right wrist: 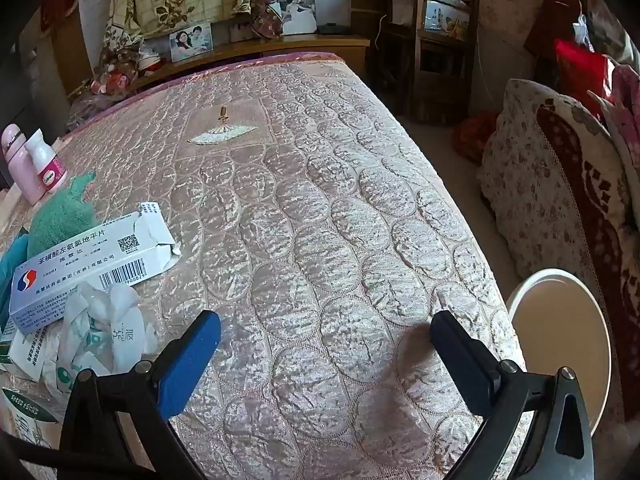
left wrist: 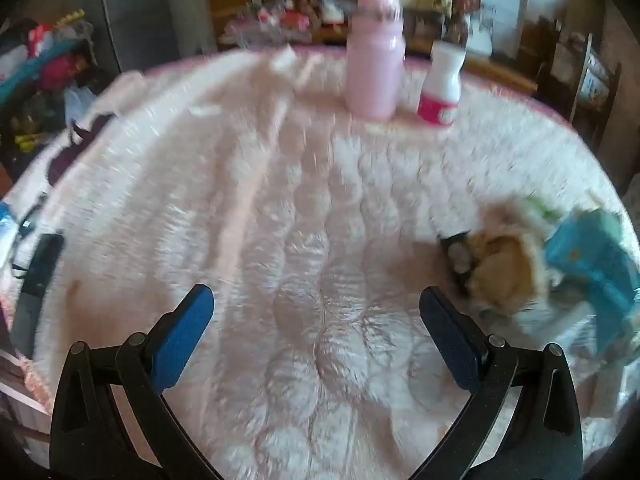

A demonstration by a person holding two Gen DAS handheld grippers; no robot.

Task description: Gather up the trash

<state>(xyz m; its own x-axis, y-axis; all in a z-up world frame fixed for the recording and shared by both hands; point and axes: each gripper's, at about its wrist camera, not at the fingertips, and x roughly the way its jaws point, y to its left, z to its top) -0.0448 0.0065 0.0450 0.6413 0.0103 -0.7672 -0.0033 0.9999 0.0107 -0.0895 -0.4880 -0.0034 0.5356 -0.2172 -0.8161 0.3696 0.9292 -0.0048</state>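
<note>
My left gripper (left wrist: 316, 312) is open and empty above the quilted mattress (left wrist: 280, 220). The left wrist view is blurred. To its right lie a crumpled orange-brown wad (left wrist: 500, 268) and a teal packet (left wrist: 592, 260). My right gripper (right wrist: 326, 338) is open and empty over the mattress (right wrist: 340, 220). Left of it lies a pile: a white medicine box (right wrist: 92, 260), crumpled white wrapper (right wrist: 104, 336) and a green cloth (right wrist: 60, 216). A white round bin (right wrist: 560, 344) stands beside the bed at the right.
A pink bottle (left wrist: 374, 52) and a white bottle with a pink label (left wrist: 440, 84) stand at the far side of the mattress; both show in the right wrist view, the pink one (right wrist: 20, 164) at far left. A dark flat object (left wrist: 36, 284) lies at the left edge. A patterned sofa (right wrist: 560, 184) is at the right.
</note>
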